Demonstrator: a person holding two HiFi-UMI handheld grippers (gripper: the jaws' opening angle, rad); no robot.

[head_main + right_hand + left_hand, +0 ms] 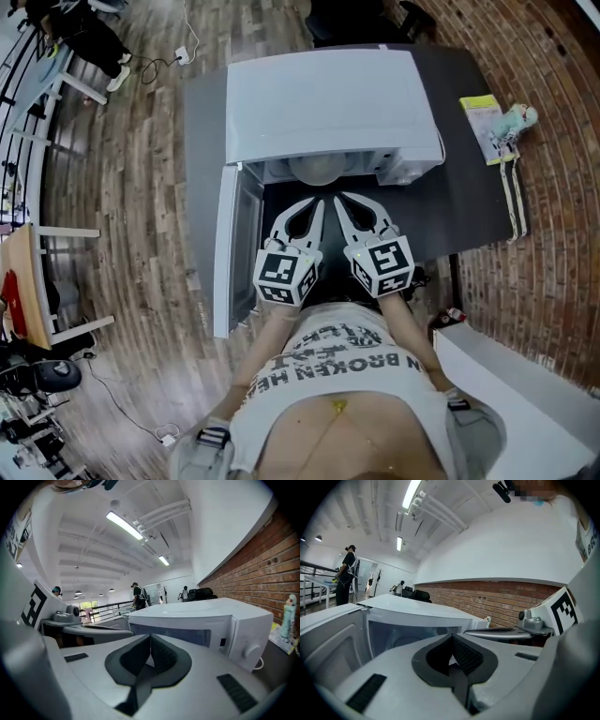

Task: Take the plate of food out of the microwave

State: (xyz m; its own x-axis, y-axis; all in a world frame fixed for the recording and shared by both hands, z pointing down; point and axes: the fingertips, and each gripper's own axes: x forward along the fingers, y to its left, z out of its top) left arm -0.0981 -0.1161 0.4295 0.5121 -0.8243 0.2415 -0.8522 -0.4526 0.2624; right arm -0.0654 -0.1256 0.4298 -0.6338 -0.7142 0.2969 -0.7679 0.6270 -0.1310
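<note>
While both pairs of jaws sit pressed together on nothing, the left gripper [316, 202] and right gripper [343, 200] point side by side toward 12 o'clock, just short of the open microwave [328, 94]. Its plate [317, 169] lies flat inside the cavity; being round, it shows no long axis. The door [230, 253] hangs open at 8 o'clock. A dark table [469, 206] carries the oven, with wood floor [141, 187] at 9 o'clock and a brick wall [553, 206] at 3.

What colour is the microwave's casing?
The microwave is white; head view shows it best.
</note>
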